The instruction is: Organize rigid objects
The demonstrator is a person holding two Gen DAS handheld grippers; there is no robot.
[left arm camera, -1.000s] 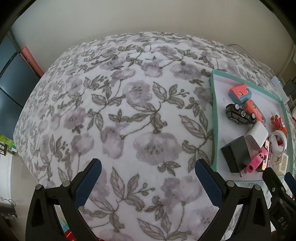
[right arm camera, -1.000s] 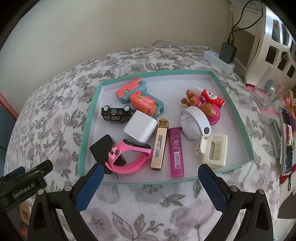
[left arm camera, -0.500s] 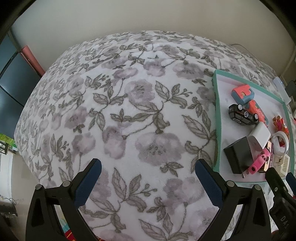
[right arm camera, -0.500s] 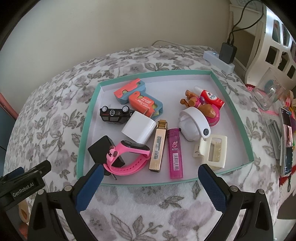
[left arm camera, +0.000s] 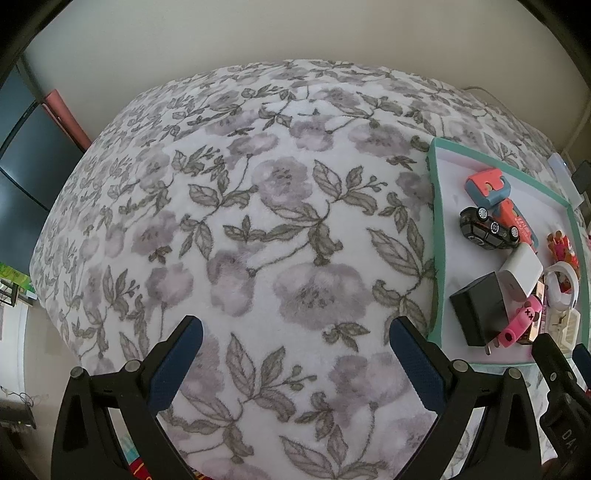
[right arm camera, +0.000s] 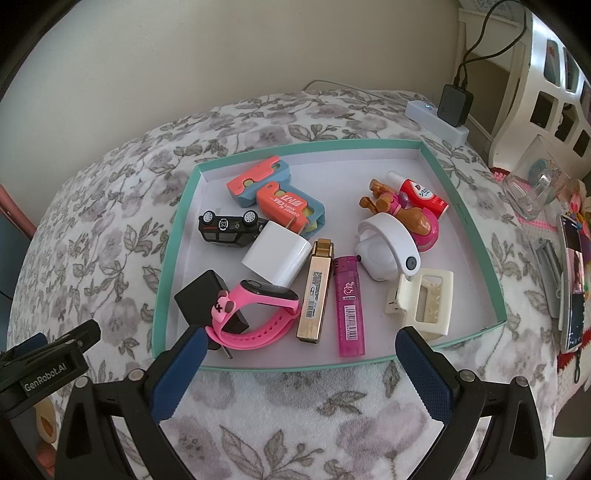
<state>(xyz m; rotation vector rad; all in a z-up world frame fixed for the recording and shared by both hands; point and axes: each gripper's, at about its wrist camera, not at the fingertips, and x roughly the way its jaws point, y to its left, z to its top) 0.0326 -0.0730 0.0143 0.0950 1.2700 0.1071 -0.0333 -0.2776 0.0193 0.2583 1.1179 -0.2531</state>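
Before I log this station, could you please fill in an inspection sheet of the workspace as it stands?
Surface: floral blanket, soft and uneven.
Job's things: teal tray holds a toy car on its side, white charger, black charger, pink watch, gold lighter, pink lighter, cream clip, and other small items.
Clutter: glass and phone right of the tray.
Grippers: left gripper open over bare blanket; right gripper open at the tray's near edge; both empty.
Cables: black cable from an adapter on a power strip.
Surroundings: plain wall, white furniture.
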